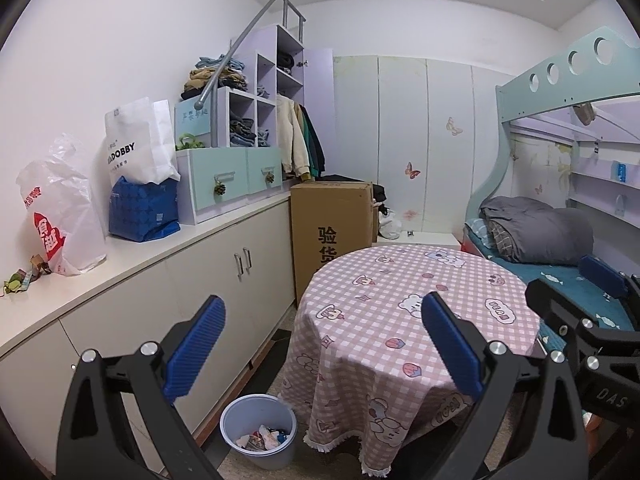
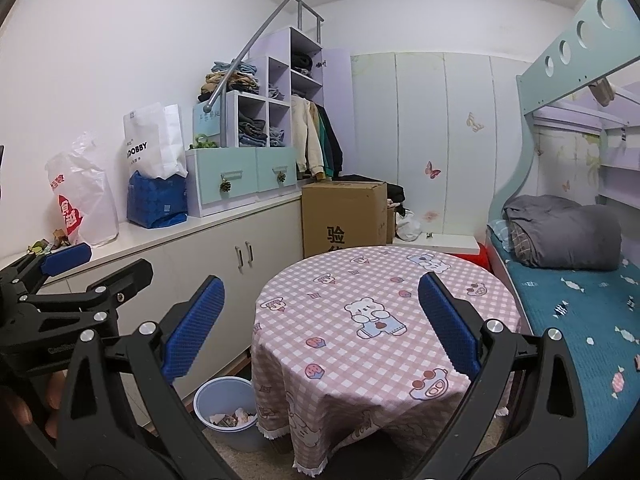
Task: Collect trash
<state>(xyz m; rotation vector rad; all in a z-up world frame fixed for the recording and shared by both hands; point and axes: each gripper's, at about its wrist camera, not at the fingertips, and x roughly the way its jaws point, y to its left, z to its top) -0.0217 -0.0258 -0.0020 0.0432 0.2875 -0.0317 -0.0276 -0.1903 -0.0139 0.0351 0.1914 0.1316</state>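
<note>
Bin (image 1: 259,432) on floor left of table (image 1: 420,320), trash (image 1: 262,437) inside, bed (image 2: 580,312) right

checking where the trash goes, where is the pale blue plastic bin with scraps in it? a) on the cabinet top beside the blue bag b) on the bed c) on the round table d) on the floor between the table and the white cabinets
d: the pale blue plastic bin stands on the floor, by the pink checked tablecloth edge and in front of the white cabinets.
</note>
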